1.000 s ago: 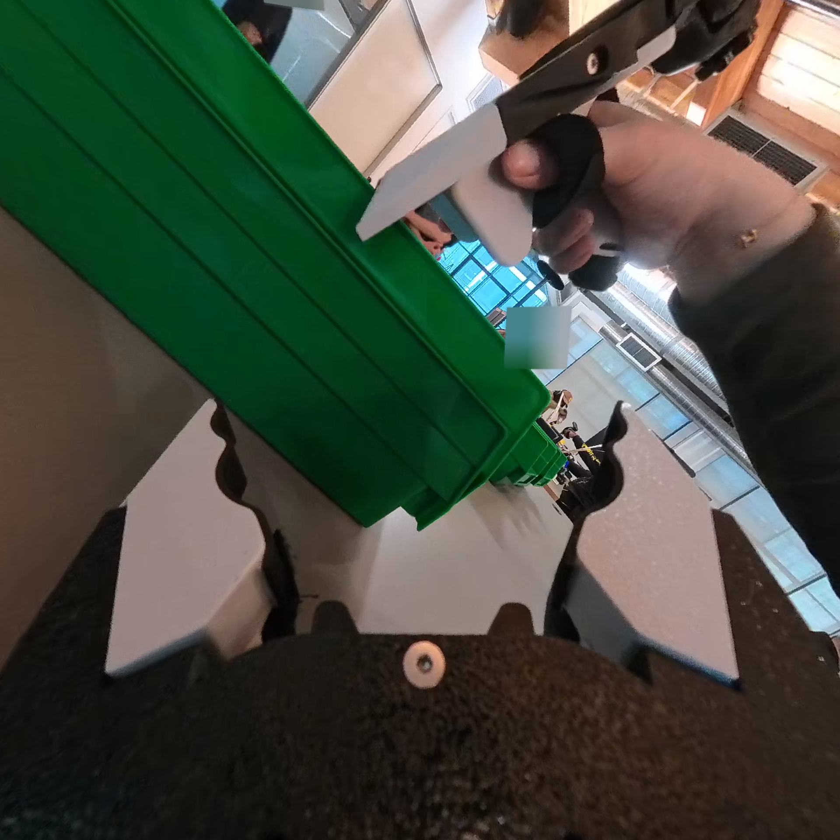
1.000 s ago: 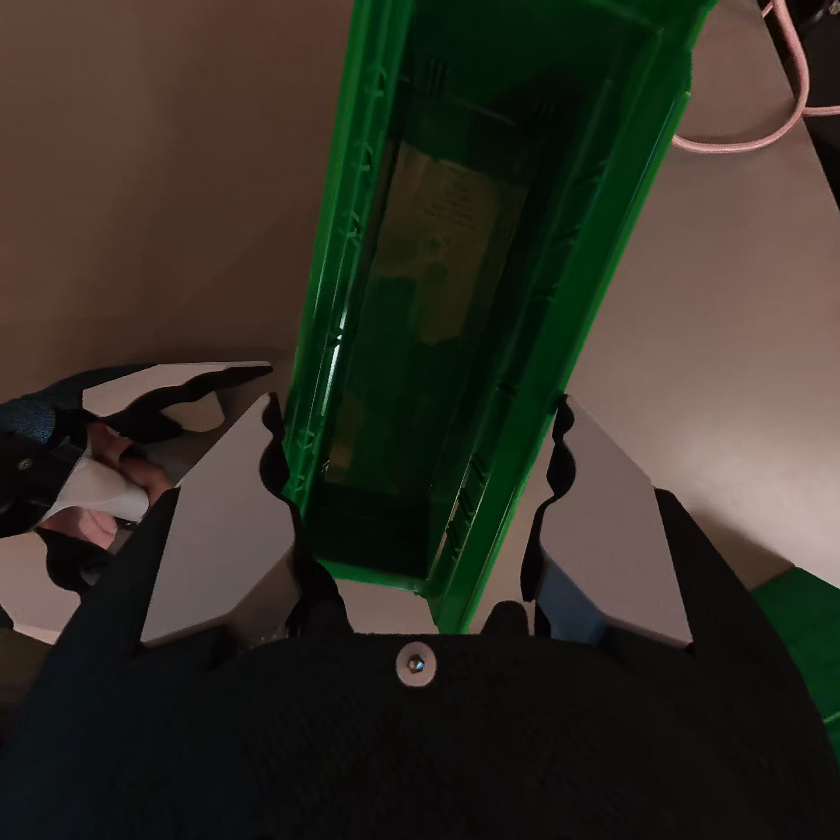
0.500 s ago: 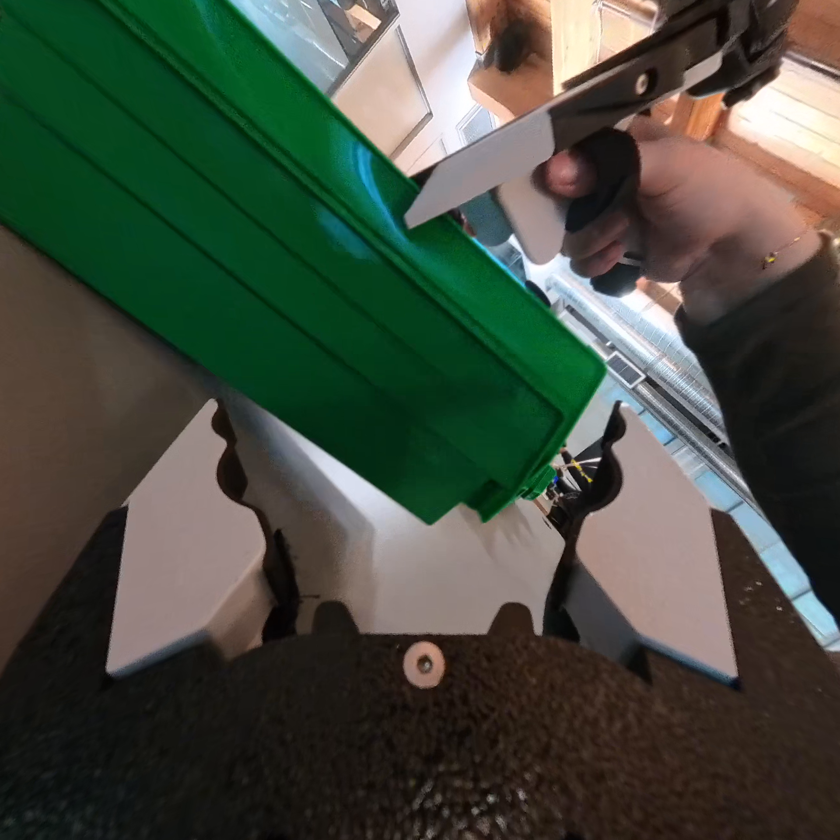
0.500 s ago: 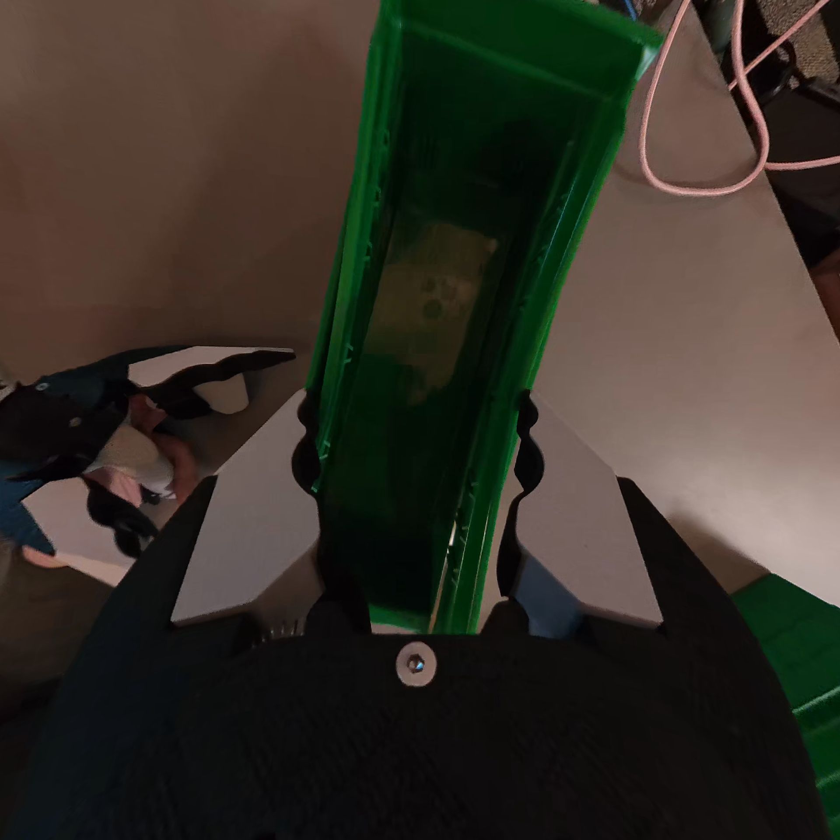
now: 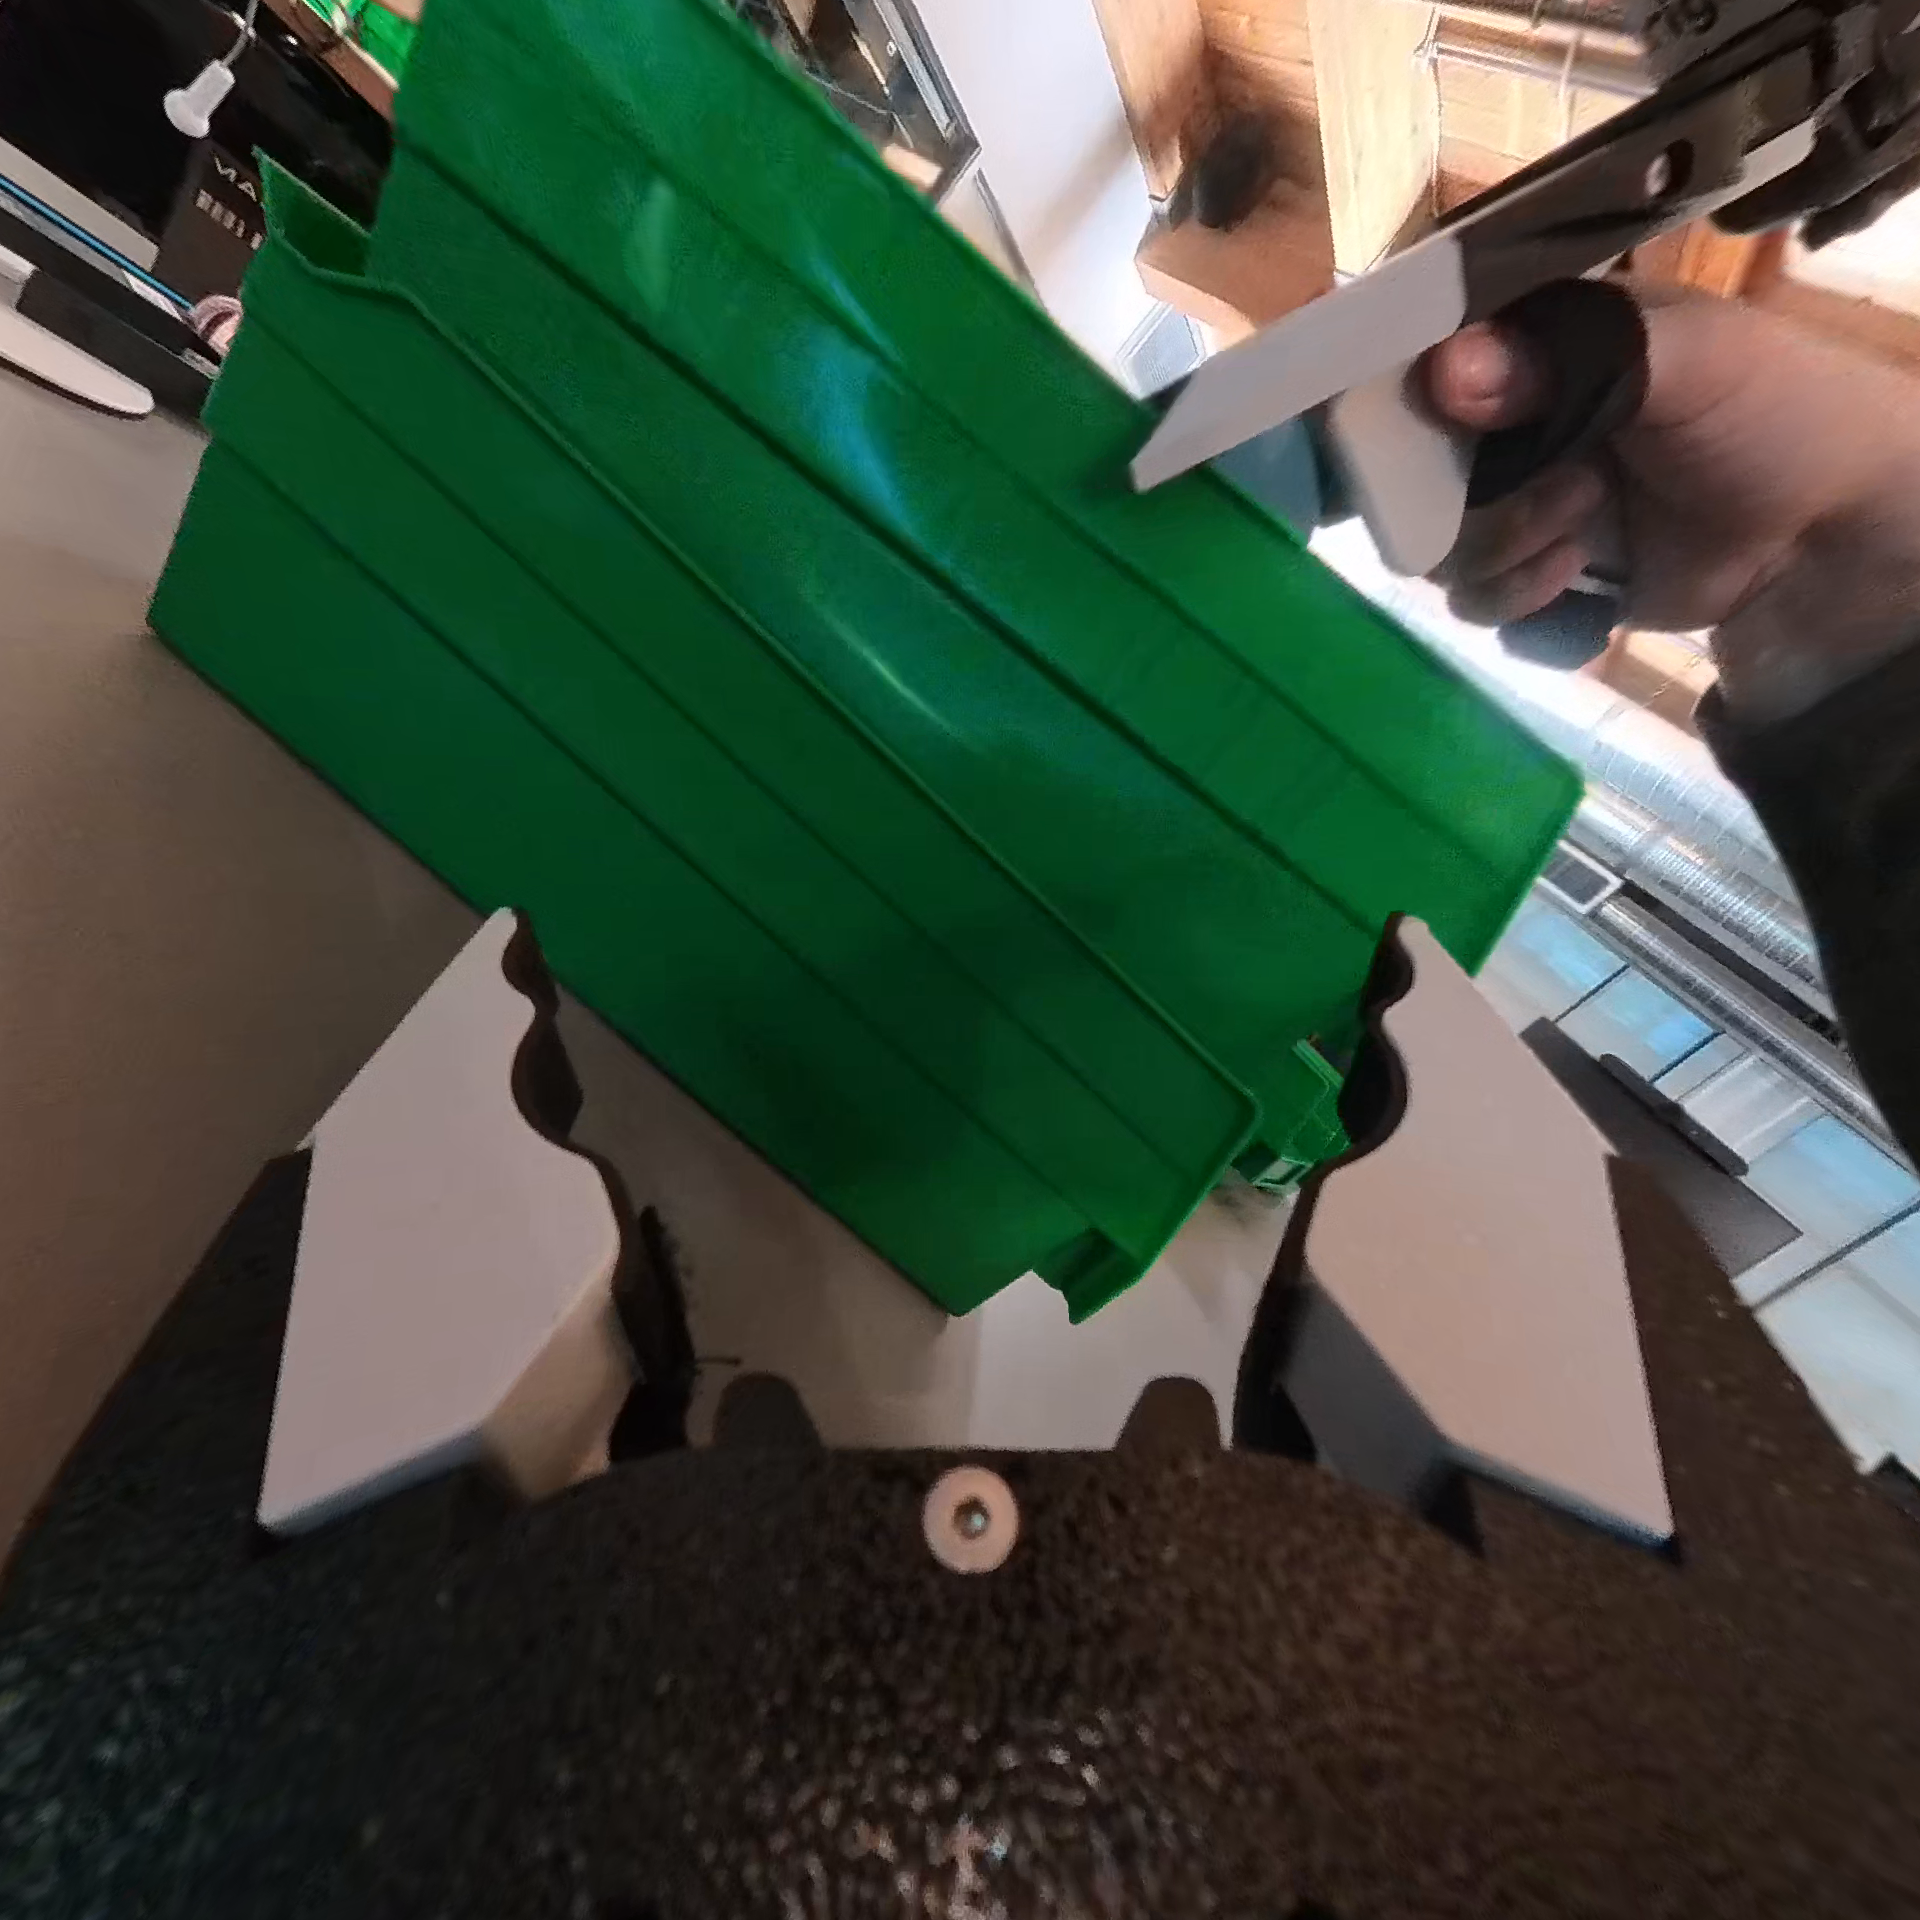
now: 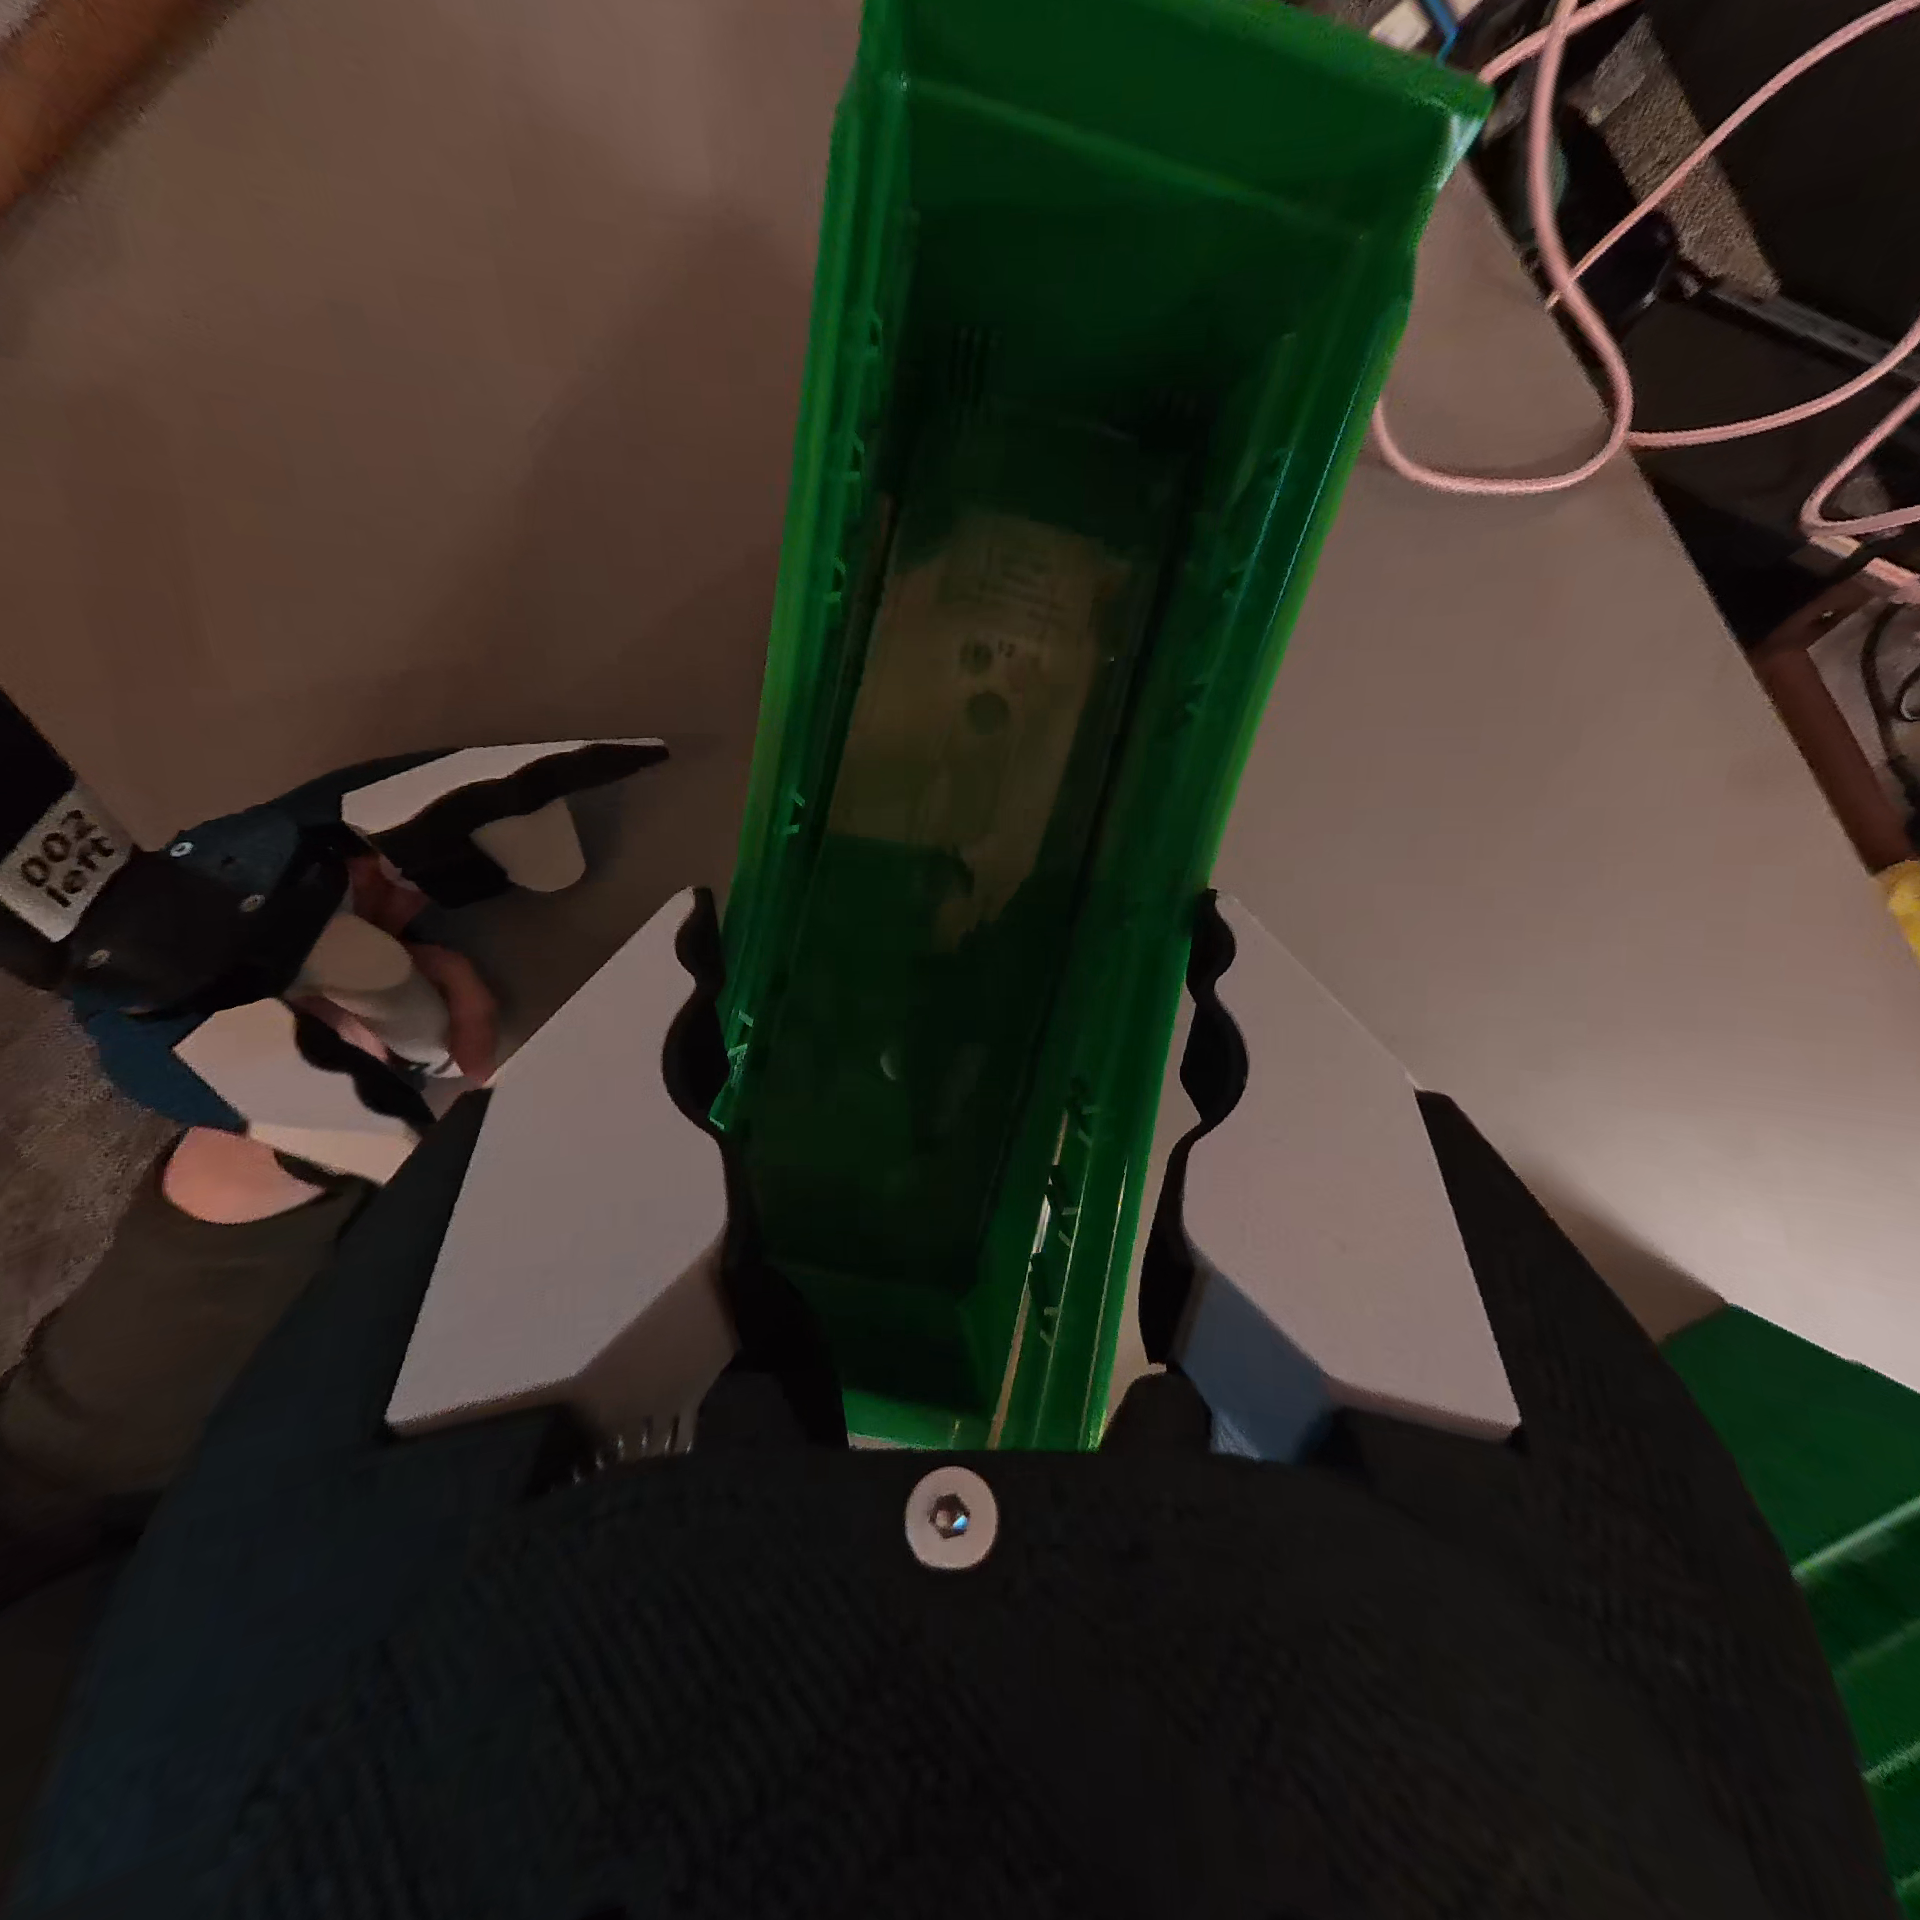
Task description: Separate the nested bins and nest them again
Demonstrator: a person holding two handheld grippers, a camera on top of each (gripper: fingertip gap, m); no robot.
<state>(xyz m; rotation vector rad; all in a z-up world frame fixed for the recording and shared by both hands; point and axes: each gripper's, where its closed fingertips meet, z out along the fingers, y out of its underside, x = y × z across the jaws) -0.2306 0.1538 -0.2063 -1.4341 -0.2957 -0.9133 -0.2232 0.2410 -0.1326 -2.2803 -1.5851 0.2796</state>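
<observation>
A stack of nested green bins (image 5: 727, 810) stands tilted, one end on the table, the other end between my left gripper's fingers. My left gripper (image 5: 951, 1039) is open around that end. The top bin (image 5: 935, 468) sits higher than the rest and juts out to the right. My right gripper's finger (image 5: 1299, 384) presses on its upper wall. In the right wrist view my right gripper (image 6: 951, 997) is shut across the long narrow green bin (image 6: 1143, 260), one finger on each side wall. The left gripper's finger (image 6: 468, 790) shows there at the left, open.
The beige table (image 6: 364, 416) lies under the bins. Pink cables (image 6: 1507, 457) and dark equipment lie past its far right edge. Another green bin (image 6: 1849, 1507) sits at the lower right. A pale sticker (image 6: 987, 707) lies on the held bin's floor.
My right gripper has shut on the bin's side walls and drawn it up and back. The bins now show their far end in the left wrist view. The left gripper stays open.
</observation>
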